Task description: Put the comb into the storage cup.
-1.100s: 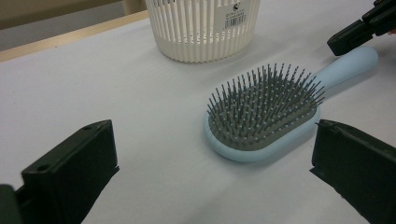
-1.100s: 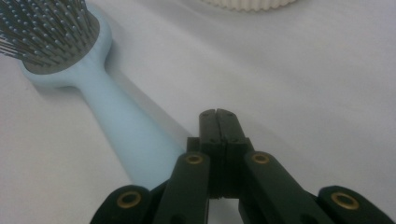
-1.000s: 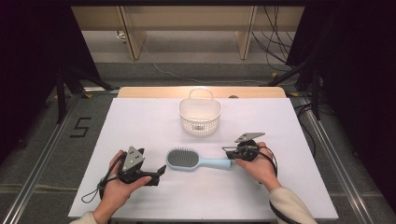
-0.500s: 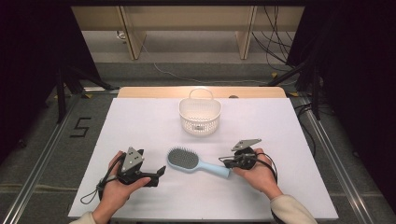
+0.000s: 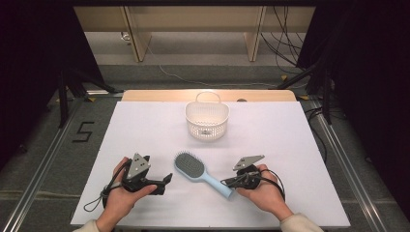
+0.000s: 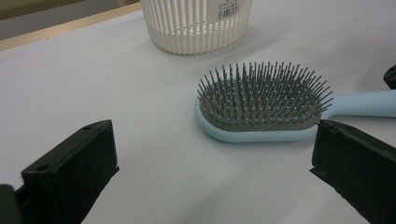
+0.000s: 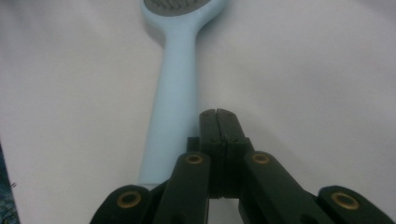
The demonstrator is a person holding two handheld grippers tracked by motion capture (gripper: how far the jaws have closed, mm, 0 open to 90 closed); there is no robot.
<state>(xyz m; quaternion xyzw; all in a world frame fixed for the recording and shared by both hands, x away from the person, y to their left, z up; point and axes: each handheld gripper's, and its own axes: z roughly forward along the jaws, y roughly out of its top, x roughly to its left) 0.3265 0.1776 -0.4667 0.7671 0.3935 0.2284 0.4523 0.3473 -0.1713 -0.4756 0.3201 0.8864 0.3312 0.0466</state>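
A light blue hairbrush (image 5: 196, 171) lies bristles up on the white table, its head toward the left and its handle (image 7: 175, 93) slanting to the near right. My right gripper (image 5: 228, 182) is shut with nothing between its jaws. Its tips (image 7: 218, 114) rest against the right side of the handle's end. My left gripper (image 5: 166, 180) stays open on the table left of the brush. Between its wide-apart jaws, the left gripper view has the brush head (image 6: 264, 105), still some way ahead of them. A white slatted basket (image 5: 207, 118) stands farther back.
The basket (image 6: 196, 23) has a handle loop and looks empty. The white table sheet (image 5: 290, 140) ends at a wooden strip at the back. Dark stands and cables flank both sides of the table.
My right gripper has moved toward the near edge and slightly left, and the brush handle has swung with it from lying crosswise to slanting toward me. The left gripper has not moved.
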